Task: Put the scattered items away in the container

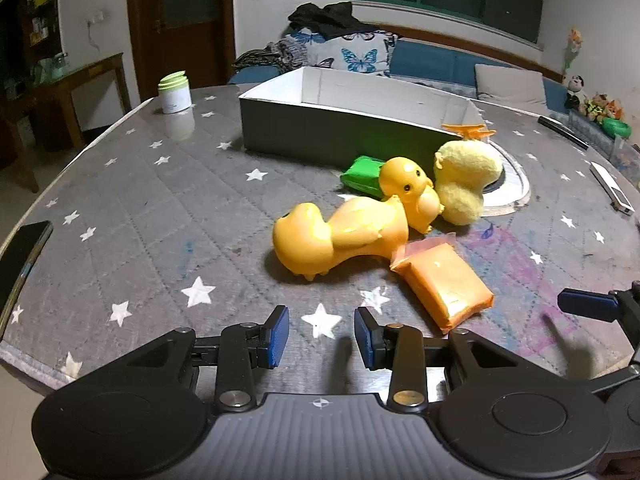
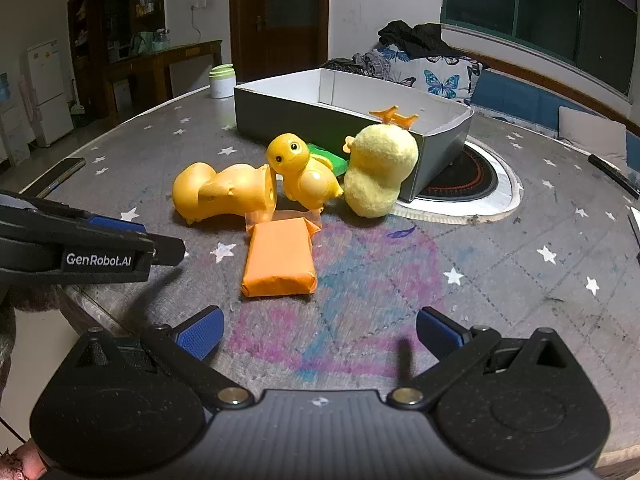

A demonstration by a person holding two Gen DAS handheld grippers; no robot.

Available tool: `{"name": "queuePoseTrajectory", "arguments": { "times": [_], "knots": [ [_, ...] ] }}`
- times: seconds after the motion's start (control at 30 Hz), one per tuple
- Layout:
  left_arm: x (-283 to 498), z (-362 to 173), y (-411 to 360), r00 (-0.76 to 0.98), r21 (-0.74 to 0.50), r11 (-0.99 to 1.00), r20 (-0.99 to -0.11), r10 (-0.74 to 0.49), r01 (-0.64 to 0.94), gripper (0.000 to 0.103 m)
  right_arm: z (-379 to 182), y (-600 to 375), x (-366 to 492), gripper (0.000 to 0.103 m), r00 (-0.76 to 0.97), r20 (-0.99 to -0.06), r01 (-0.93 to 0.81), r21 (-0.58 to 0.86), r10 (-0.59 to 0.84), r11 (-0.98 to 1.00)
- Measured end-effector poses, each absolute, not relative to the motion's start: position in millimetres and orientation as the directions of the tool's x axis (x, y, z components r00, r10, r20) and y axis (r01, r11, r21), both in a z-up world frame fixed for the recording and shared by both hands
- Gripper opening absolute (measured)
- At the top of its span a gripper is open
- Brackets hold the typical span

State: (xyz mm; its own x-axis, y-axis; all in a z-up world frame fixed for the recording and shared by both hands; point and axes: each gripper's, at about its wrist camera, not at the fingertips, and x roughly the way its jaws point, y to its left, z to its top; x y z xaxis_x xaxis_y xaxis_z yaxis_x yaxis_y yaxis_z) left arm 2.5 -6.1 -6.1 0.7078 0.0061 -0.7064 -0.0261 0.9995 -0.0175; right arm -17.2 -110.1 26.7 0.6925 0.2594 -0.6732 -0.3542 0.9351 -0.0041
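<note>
A dim living room at night, a sofa with butterfly cushions along the far wall, and in front of it a round desk (image 1: 132, 208) covered in a grey cloth printed with white stars. On the far side of the desk stands the open grey box (image 1: 320, 128) with white inner walls; what shows of its inside looks bare, though the near wall hides most of the floor, so I cannot be sure.

Nothing appears tidied yet. The toys lie in a cluster just near the box: a large yellow plastic duck (image 1: 340, 236) on its side, a small yellow chick (image 1: 412, 192) touching it, a fuzzy yellow plush (image 1: 466, 180) leaning by the box's right corner with its orange feet (image 1: 472, 130) up at the rim, a green packet (image 1: 362, 174) behind the chick, and an orange packet (image 2: 280, 260) nearest, touching the duck.

The left tongs (image 1: 322, 334) hover low at the near edge, narrowly parted, holding nothing. The right tongs (image 2: 320, 330) are spread wide, also unladen, roughly facing the orange packet. Judging by this, all five items remain to be moved. A white jar (image 1: 175, 94) and a dark phone (image 1: 24, 248) sit well apart to the left.
</note>
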Motion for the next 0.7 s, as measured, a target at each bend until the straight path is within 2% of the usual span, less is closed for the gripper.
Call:
{"name": "queuePoseTrajectory", "arguments": {
  "times": [0.27, 0.7],
  "knots": [
    [9.3, -11.3, -2.7, 0.661, -0.036, 0.998, -0.75, 0.004, -0.047, 0.039, 23.6, -109.2, -15.5, 0.103, 0.687, -0.676, -0.361, -0.001, 0.265, 0.932],
    [12.6, -9.6, 0.1, 0.658, -0.096, 0.995, -0.75, -0.066, -0.01, 0.038, 23.0, -111.4, -12.4, 0.103, 0.69, -0.668, -0.362, 0.015, 0.279, 0.932]
  ]
}}
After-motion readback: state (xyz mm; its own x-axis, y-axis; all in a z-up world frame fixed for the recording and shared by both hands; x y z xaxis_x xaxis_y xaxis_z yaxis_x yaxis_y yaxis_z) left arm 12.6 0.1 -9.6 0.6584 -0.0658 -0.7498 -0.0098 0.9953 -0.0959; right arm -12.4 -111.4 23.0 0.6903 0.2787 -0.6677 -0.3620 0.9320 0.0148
